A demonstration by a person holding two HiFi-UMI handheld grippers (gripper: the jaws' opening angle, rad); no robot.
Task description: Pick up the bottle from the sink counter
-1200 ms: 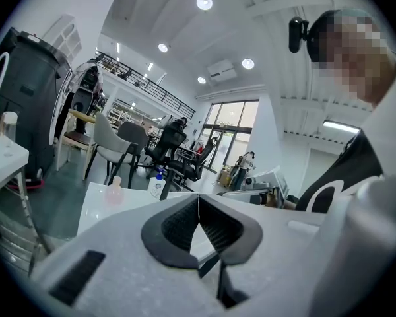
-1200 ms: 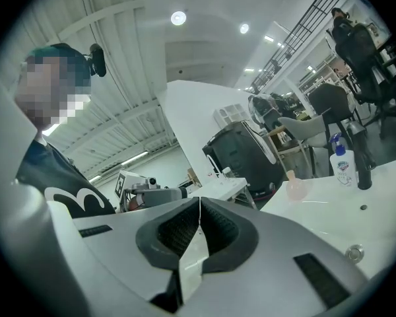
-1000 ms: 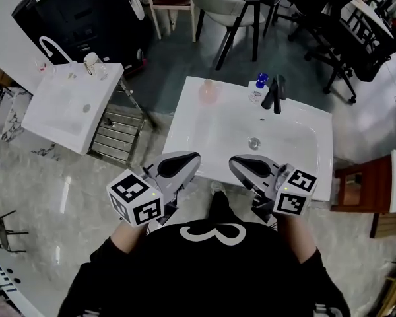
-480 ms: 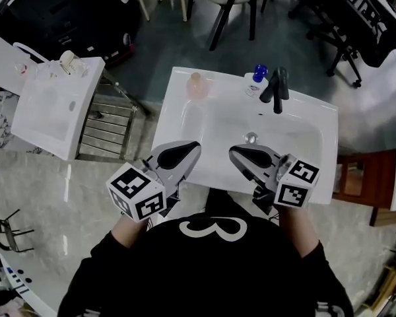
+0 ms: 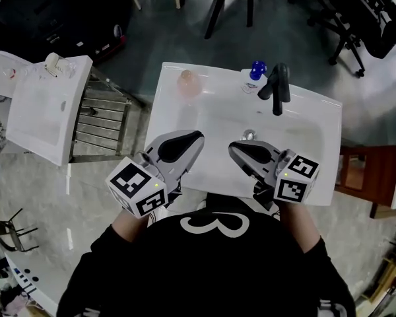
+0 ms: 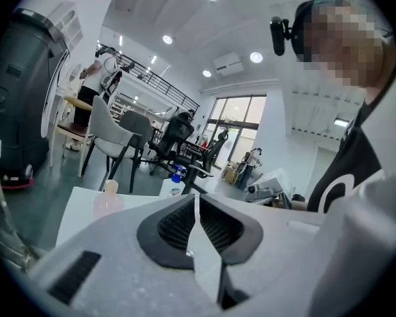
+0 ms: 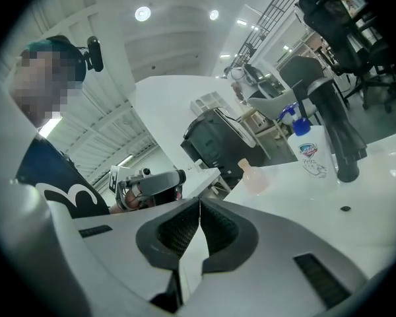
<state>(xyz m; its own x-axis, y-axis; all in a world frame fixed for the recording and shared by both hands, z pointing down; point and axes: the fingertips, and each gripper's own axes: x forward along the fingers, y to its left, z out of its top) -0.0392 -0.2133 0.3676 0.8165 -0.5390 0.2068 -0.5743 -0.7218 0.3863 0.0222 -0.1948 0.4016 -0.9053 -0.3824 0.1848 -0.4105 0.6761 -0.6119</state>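
— How do the fingers stand on our two grippers?

— Both pairs are closed. In the left gripper view, the jaws of our left gripper (image 6: 196, 202) meet at the tips, and nothing is between the ribbed pads. Our right gripper (image 7: 199, 207) is the same: pads together, holding nothing. Neither gripper touches a bottle.

— Where do we hold them?

— In the head view both hang over the near edge of the white sink (image 5: 323, 157). They are side by side and point toward its far rim.

— How many bottles do we count?

— Two. A pink bottle (image 5: 187, 82) stands on the far rim at the left. A clear bottle with a blue cap (image 5: 253, 79) stands on the same rim, nearer the middle. We cannot tell which of them the task means. Both are well apart from our grippers, with the basin and its one drain (image 5: 249, 135) between.

— What stands close to them?

— One black faucet (image 5: 278, 88) stands just beside the clear bottle, on its right, and reaches over the basin.

— And around the sink?

— We see a second white sink (image 5: 33, 111) on a metal frame at the left. A brown wooden stool (image 5: 356, 177) is at the right, and black chairs (image 5: 379, 28) stand on the grey floor behind.
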